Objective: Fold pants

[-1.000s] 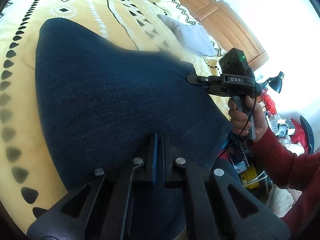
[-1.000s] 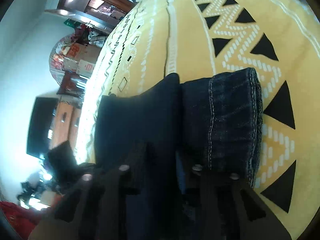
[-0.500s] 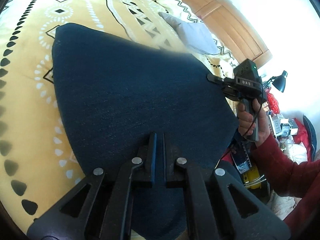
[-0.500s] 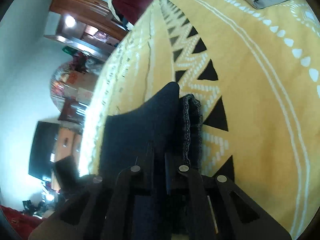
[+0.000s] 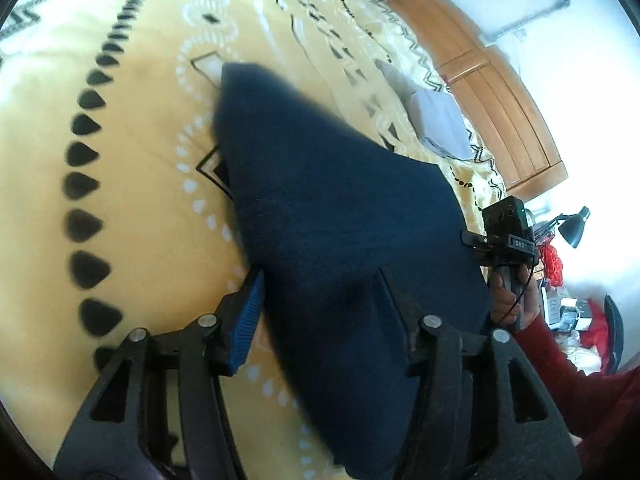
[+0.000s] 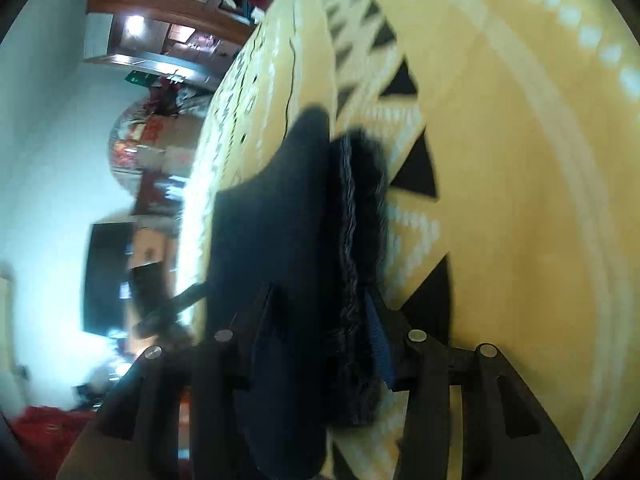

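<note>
Both tongs, left [image 5: 320, 304] and right [image 6: 320, 320], stand spread apart around the folded dark blue denim pants [image 5: 340, 208] on the yellow patterned bedspread [image 5: 152, 152]

Dark navy denim pants [image 5: 340, 216] are shown on a yellow bedspread [image 5: 152, 184] patterned with black triangles and white dotted bands.

Black fingers [image 5: 244, 312], blue pads, red sleeve [image 5: 560, 364]
</note>
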`<action>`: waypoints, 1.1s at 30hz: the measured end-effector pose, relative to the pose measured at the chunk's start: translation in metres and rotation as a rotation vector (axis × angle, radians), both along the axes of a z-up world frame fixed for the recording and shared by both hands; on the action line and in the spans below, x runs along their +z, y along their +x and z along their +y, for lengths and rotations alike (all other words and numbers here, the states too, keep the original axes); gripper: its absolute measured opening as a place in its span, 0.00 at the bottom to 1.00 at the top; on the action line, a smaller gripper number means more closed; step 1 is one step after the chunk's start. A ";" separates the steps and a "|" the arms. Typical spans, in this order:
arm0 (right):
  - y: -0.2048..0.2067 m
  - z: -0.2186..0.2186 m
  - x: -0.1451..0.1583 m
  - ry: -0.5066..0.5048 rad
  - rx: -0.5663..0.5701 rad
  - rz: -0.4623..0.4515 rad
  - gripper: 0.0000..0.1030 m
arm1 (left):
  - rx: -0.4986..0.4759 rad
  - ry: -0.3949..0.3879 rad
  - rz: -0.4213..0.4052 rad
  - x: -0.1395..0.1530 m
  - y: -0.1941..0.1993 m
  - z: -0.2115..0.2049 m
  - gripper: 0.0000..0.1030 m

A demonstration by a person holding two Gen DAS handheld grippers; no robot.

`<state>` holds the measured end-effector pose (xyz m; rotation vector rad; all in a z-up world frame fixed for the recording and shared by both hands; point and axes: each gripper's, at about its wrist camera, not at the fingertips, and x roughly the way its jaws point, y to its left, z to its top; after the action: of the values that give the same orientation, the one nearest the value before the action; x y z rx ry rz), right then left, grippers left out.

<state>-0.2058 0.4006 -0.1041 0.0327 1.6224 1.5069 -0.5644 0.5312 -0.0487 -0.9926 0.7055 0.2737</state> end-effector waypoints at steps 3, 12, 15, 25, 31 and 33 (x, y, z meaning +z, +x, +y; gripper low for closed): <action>0.002 0.005 -0.012 0.004 0.015 0.081 0.50 | 0.016 -0.032 -0.017 -0.008 0.002 0.003 0.56; 0.008 0.010 -0.039 0.015 0.019 0.244 0.50 | 0.025 -0.078 -0.080 -0.010 0.012 0.001 0.63; -0.005 0.021 -0.038 0.013 0.037 0.176 0.50 | 0.012 -0.025 -0.059 -0.006 0.021 -0.002 0.47; -0.057 0.021 0.036 0.114 -0.028 0.026 0.32 | 0.057 0.022 -0.218 0.052 -0.041 0.011 0.19; -0.084 0.072 0.039 0.121 0.061 0.059 0.32 | 0.121 0.035 -0.168 0.055 -0.088 0.069 0.20; -0.093 0.097 0.025 0.113 0.098 0.041 0.32 | 0.141 0.020 -0.117 0.034 -0.090 0.083 0.21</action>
<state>-0.2992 0.4979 -0.0791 0.0473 1.5899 1.6823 -0.6545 0.6142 -0.0146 -1.0326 0.5264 0.3424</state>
